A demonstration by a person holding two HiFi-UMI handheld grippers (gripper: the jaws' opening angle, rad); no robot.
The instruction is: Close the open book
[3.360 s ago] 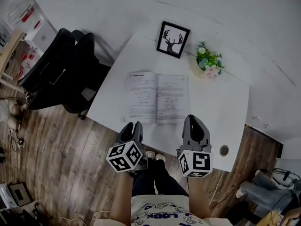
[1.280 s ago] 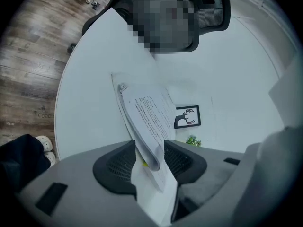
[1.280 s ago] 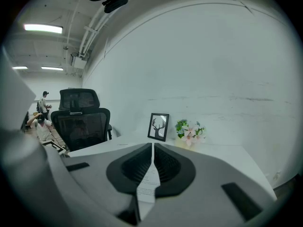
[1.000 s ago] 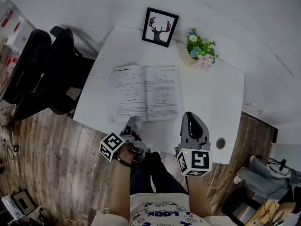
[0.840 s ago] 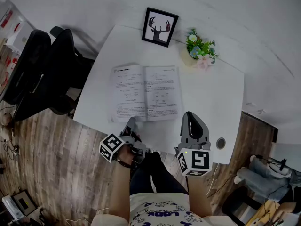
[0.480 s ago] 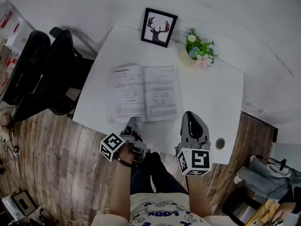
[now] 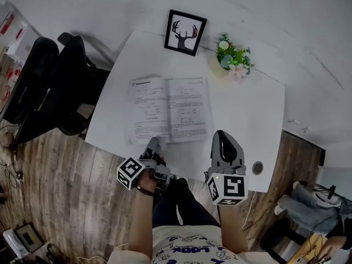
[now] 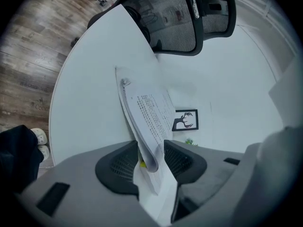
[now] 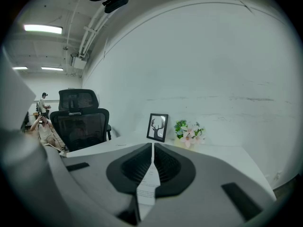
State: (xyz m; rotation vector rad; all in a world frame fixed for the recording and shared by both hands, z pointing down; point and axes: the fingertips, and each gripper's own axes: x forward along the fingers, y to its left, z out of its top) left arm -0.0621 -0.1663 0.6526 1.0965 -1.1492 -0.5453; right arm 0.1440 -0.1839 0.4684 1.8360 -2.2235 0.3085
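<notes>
An open book [image 7: 170, 109] lies flat on the white table [image 7: 247, 114], its near edge close to the table's front edge. My left gripper [image 7: 152, 146] is rolled onto its side at the book's near left corner. In the left gripper view the left-hand bundle of pages [image 8: 147, 112] runs between the jaws of my left gripper [image 8: 151, 148], which stand apart with a gap showing beside the pages. My right gripper [image 7: 221, 137] hovers over the table's front edge just right of the book. In its own view, the right gripper [image 9: 153, 146] is shut with nothing held.
A framed deer picture [image 7: 185, 32] and a small flower pot [image 7: 234, 62] stand at the table's far side. A black office chair [image 7: 55, 87] sits left of the table. A cable hole [image 7: 257, 168] is near the front right corner. The person's legs [image 7: 176, 202] are below.
Since the earliest frame my left gripper has rolled onto its side and moved in to the book's near left corner. Over the last second nothing has visibly moved.
</notes>
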